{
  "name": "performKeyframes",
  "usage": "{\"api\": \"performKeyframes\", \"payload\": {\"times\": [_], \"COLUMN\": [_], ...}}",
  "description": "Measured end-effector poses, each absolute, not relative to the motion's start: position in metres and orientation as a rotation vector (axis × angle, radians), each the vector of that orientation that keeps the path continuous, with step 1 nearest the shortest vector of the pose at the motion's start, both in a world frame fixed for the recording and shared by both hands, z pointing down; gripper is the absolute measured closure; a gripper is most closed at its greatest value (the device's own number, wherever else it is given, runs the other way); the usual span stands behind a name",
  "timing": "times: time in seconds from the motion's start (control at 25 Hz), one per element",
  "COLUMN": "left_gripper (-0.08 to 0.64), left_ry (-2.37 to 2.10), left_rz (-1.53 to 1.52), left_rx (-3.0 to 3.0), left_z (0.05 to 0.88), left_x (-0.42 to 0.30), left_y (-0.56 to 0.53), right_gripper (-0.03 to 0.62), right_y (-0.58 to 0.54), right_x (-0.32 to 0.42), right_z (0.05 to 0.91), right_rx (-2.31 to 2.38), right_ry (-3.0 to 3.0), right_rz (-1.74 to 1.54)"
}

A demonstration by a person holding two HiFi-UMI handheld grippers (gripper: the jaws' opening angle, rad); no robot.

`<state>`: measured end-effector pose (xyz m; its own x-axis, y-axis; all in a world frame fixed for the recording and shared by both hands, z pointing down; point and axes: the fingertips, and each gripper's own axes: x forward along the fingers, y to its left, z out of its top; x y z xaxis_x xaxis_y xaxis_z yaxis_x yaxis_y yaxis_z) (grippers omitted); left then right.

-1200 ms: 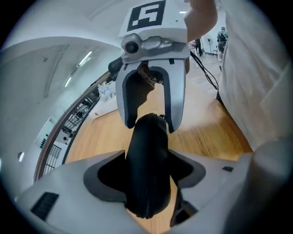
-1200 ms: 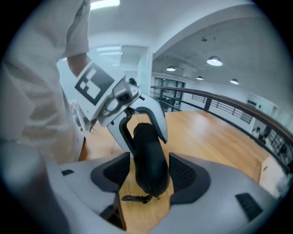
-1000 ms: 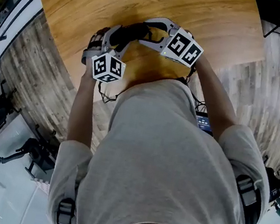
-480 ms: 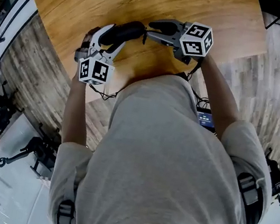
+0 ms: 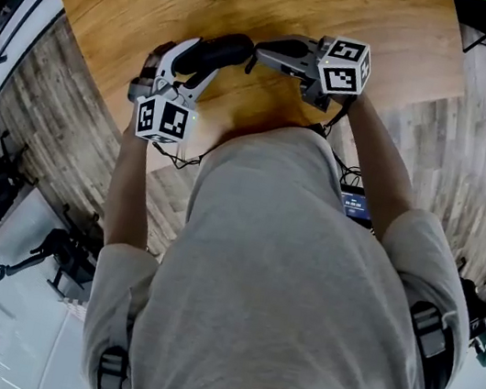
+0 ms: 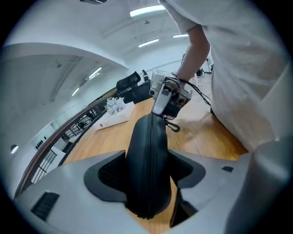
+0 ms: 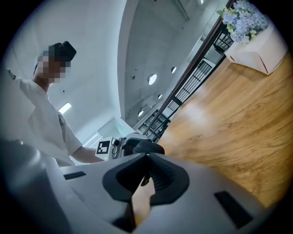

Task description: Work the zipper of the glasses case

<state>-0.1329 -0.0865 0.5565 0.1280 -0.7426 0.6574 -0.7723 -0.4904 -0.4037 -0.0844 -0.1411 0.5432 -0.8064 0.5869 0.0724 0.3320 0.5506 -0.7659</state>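
Glasses case point(image 5: 214, 52), one, gripped by left tongs point(image 6: 147, 173); right tongs point(image 7: 146, 157) just closed on zipper point(image 6: 150, 151).

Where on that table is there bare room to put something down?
The far stretch of the table, beyond the glasses case, is bare wood. Crowded only at the near edge, around the held case.

Open indoor hall, strip lights point(image 6: 147, 11), balcony railing point(image 7: 198, 75)

The left gripper point(image 5: 201, 64) points downward with its jaws clamped on the glasses case point(image 6: 147, 155). The right gripper point(image 5: 258, 52), held level, has jaws that have just been closing, pinching the zipper pull point(image 7: 145, 179).
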Motion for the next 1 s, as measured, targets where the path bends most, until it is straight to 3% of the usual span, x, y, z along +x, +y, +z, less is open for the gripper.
{"api": "performKeyframes", "payload": {"times": [0.52,1.0], "left_gripper": [0.272,0.281], "left_ry": [-1.41,-1.363], "left_rz": [1.305,1.37], "left_rx": [2.159,2.079], "left_z": [0.595,0.618], "left_x": [-0.121,-0.115], "left_y": [-0.076,-0.083], "right_gripper": [0.565,0.566], "right_y": [-0.139,-0.133], "right_x": [-0.077,-0.075], "right_z": [0.561,0.576], "right_rx": [-0.7,-0.592], "right_ry": [-2.441,-2.389], "right_rz": [0.945,1.007]}}
